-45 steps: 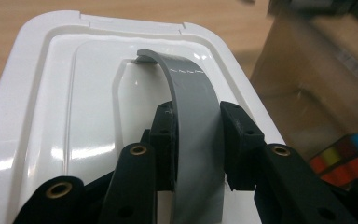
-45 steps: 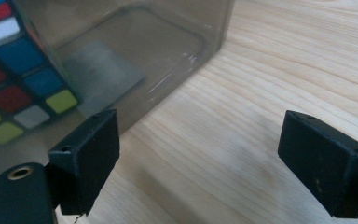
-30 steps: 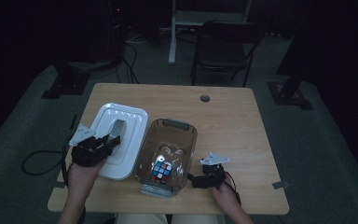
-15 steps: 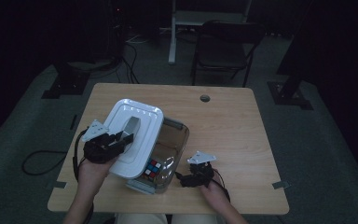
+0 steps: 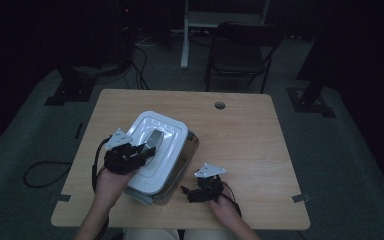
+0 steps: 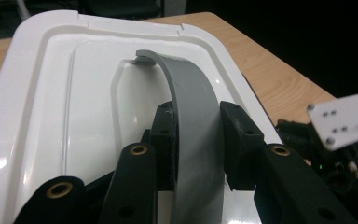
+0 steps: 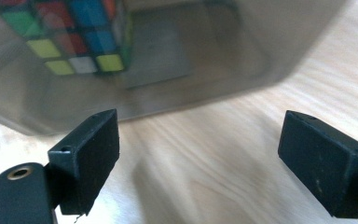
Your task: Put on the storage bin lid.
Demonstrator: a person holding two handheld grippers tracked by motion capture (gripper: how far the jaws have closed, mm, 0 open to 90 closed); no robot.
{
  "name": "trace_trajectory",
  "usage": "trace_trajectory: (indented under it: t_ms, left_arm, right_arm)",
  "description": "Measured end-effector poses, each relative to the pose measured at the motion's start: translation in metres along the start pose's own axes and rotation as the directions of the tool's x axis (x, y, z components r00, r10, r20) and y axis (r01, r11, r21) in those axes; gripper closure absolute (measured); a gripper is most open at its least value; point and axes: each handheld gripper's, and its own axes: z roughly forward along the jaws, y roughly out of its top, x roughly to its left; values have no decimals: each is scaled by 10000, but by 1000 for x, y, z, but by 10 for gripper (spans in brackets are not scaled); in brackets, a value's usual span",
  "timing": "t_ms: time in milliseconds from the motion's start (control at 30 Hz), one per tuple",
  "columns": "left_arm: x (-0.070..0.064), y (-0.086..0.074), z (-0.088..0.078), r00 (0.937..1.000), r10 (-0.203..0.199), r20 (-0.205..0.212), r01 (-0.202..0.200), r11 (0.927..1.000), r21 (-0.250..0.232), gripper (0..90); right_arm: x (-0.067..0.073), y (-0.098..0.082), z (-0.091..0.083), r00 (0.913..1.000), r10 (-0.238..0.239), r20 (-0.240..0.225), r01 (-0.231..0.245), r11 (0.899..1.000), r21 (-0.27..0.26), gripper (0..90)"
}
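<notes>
Lid (image 5: 156, 150), white, with grey arched handle (image 6: 191, 121): handle clamped between the left gripper (image 6: 196, 144) jaws; lid lies skewed over the clear bin (image 5: 187, 155), not seated. Puzzle cube (image 7: 70, 32): inside the bin, beyond and left of the right gripper (image 7: 205, 154) jaws, which stand wide, holding nothing, just short of the bin wall on the table (image 5: 250, 140). Risk, as judged: slim handle may slip or twist, lid landing crooked; unsteadied bin may slide.

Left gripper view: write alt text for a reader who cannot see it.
The left gripper has its two black fingers closed on the curved grey handle of a glossy white lid. Behind the lid lies a wooden table, with the other gripper at the right edge.
</notes>
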Motion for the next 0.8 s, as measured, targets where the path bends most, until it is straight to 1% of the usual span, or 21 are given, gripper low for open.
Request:
trace_trajectory:
  t_ms: [33,67,100,133,167,200,233,267,300,333,367,400,433,467,567,633,700,733,800]
  left_arm:
    - [-1,0,2,10000,-10,35,10,10000,56,699]
    - [-4,-1,6,9999,46,140,-48,9999,121,699]
    - [-4,-1,6,9999,46,140,-48,9999,121,699]
    - [-5,-2,8,9997,76,219,-79,9999,135,699]
    - [-6,-2,10,9996,154,239,-159,9996,229,699]
    - [-6,-3,13,9996,175,243,-182,9994,304,698]
    - [-6,-3,15,9995,104,315,-116,9992,379,698]
    - [-6,-4,17,9993,71,371,-87,9990,445,697]
    - [-6,-4,18,9992,25,410,-45,9989,472,697]
    - [-7,-4,20,9986,-6,520,-24,9984,560,697]
    - [-7,-4,20,9986,-6,520,-24,9984,560,697]
    - [-7,-4,22,9980,-52,623,15,9982,597,697]
    - [-7,-4,22,9980,-52,623,15,9982,597,697]
    - [-7,-4,23,9981,-50,620,12,9981,614,697]
    - [-9,-4,25,9979,-75,644,32,9978,662,696]
    - [-10,-5,26,9969,-88,778,33,9975,703,696]
    - [-12,-6,27,9975,111,700,-170,9964,835,697]
    - [-13,-8,29,9976,31,695,-89,9965,831,696]
    - [-12,-8,29,9975,-3,705,-56,9965,839,696]
  right_arm:
    - [0,0,0,10000,0,0,0,10000,0,125]
    - [-7,-1,-5,9997,150,174,-149,9999,-34,125]
    - [-11,-2,-7,9994,227,266,-224,9997,-86,126]
    - [-11,-2,-7,9994,227,266,-224,9997,-86,126]
    - [-14,-3,-10,9988,334,350,-331,9994,-96,125]
    - [-21,-4,-13,9973,518,528,-509,9985,-175,125]
    - [-21,-4,-13,9973,518,528,-509,9985,-175,125]
    - [-28,-5,-16,9956,674,658,-659,9975,-251,125]
    - [-28,-5,-16,9956,674,658,-659,9975,-251,125]
    - [-32,-5,-18,9937,846,734,-821,9960,-359,126]
    - [-32,-5,-18,9937,846,734,-821,9960,-359,126]
    - [-36,-6,-20,9925,923,806,-893,9952,-405,126]
    - [-36,-6,-20,9925,923,806,-893,9952,-405,126]
    - [-37,-6,-21,9914,1020,819,-987,9942,-430,126]
    - [-38,-6,-21,9915,1013,814,-983,9943,-406,126]
    - [-38,-6,-21,9915,1018,814,-986,9942,-426,126]
    - [-38,-6,-21,9913,1016,831,-983,9942,-436,126]
    - [-39,-5,-21,9913,1038,815,-1004,9940,-442,126]
    - [-39,-5,-22,9910,1059,820,-1022,9936,-481,125]
